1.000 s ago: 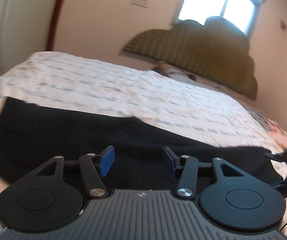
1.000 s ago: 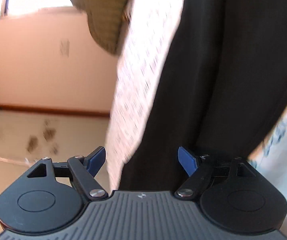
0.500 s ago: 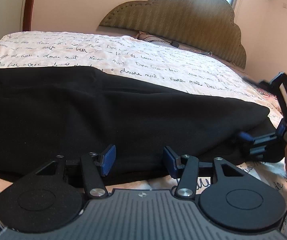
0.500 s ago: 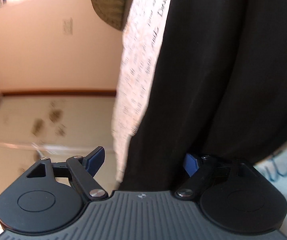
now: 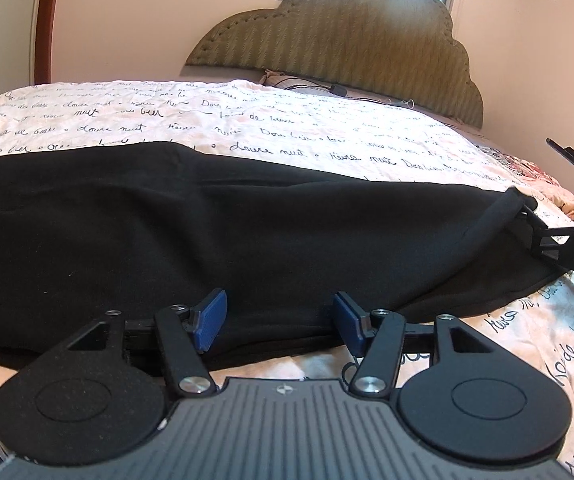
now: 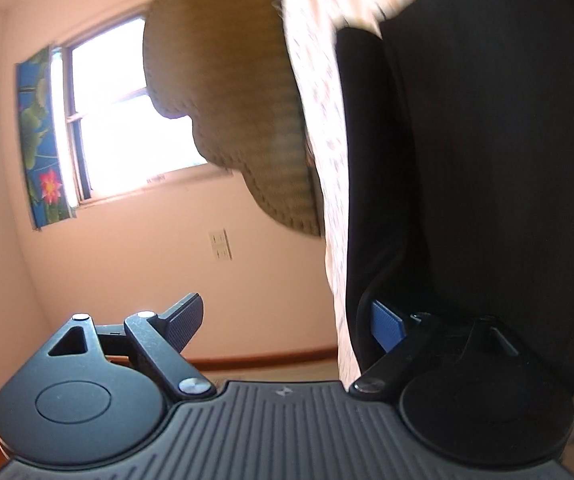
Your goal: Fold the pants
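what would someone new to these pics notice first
The long black fabric pants dominate, spread across the white bedspread printed with black cursive writing. Behind them stands the scalloped olive-green padded headboard against the wall. The open left gripper with blue pads sits at the pants' near edge, while the right gripper works at their far right end.

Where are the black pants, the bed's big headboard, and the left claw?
black pants point(image 5: 247, 232), left wrist view, on the middle of the spread cloth.
headboard point(image 5: 347, 32), left wrist view, on its padded front.
left claw point(image 5: 279, 322), left wrist view, midway between its two blue fingertips, which stand apart.
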Demonstrator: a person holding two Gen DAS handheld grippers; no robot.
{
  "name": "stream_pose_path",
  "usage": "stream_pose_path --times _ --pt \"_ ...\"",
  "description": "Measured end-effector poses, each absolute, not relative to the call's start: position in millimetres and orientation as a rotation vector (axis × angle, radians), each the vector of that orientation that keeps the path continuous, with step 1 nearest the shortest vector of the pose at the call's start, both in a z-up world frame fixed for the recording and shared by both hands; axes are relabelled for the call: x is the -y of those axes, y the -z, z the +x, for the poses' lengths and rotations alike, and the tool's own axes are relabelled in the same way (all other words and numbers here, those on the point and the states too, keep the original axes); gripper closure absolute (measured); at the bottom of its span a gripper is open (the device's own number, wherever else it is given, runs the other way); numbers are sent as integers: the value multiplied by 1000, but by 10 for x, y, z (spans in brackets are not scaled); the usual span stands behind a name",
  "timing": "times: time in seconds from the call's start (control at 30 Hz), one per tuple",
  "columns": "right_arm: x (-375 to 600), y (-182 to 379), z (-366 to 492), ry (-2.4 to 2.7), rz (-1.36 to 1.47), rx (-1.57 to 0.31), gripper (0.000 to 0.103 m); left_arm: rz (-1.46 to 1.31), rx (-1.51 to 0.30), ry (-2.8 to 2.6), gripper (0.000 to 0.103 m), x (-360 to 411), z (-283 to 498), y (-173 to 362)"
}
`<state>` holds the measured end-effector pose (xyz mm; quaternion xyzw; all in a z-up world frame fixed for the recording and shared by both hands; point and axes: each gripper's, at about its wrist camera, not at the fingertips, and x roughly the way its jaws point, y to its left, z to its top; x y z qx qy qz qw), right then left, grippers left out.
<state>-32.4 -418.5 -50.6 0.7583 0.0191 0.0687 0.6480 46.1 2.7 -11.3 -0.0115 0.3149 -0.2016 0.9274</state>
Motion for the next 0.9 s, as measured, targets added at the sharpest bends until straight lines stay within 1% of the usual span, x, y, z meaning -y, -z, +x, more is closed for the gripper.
stream_pose_path --times 0.07,0.17,0.23,0.27,0.33,0.47,0.5,0.53,0.67,0.73,0.83,0.9 --pt "4149 529 -236 -140 1728 -44 14 -21 -645 419 34 -16 463 119" --pt "4075 568 -152 -111 1718 -115 16 -18 -642 428 30 -10 465 127" --pt "4004 532 -76 -148 1680 -148 16 -16 -643 434 29 -13 467 131" --pt "4000 512 -42 -164 1681 -153 14 -15 -642 435 28 -14 468 132" --pt "4077 483 -53 -192 1723 -95 14 -16 -642 437 28 -19 468 134" --pt "4314 331 -95 -166 1687 29 14 -24 -640 441 28 -33 473 134" --pt "4346 316 -93 -161 1678 32 13 -26 -640 443 28 -39 479 138" --pt "4351 311 -66 -156 1664 13 10 -28 -640 445 27 -38 480 141" --pt "4341 360 64 -31 1637 -58 10 -24 -640 451 25 -34 485 140" --pt "4418 374 50 8 1633 -41 12 -25 -640 451 25 -35 491 139" --pt "4497 342 97 -26 1631 -25 13 -26 -639 452 25 -31 490 139" --pt "4591 365 43 -62 1652 23 13 -26 -639 452 25 -31 489 140"
